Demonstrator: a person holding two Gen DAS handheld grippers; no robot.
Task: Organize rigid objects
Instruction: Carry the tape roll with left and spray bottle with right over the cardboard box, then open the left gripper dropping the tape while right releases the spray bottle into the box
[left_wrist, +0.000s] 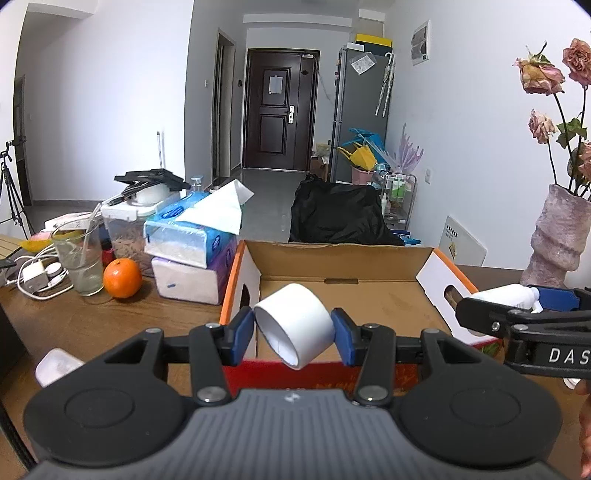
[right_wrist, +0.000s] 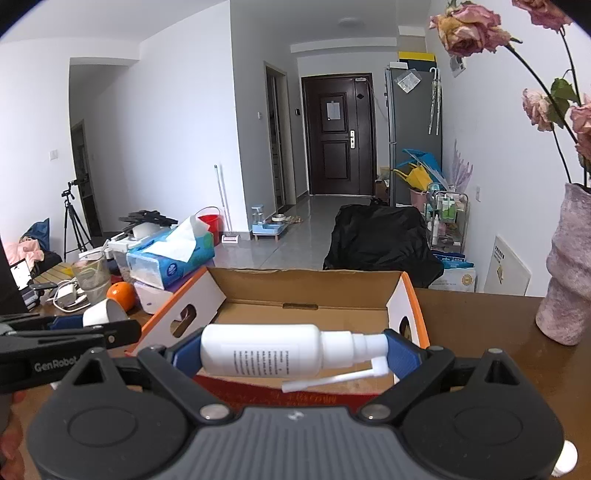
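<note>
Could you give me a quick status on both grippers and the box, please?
Left gripper shut on white tube. Right gripper shut on spray bottle. Both over cardboard box; nothing blocking.

— What's carrying everything in front of your grippers?

— A brown wooden table (left_wrist: 177, 314). Straight ahead of you an open cardboard box with orange-edged flaps (left_wrist: 343, 258) sits on it.

— And to your left?

— A round orange fruit (left_wrist: 122, 277), a clear drinking glass (left_wrist: 79, 258), stacked tissue packs (left_wrist: 192, 258) and a white charger with cable (left_wrist: 35, 277).

— Right?

— A pinkish textured vase (right_wrist: 569, 273).
</note>
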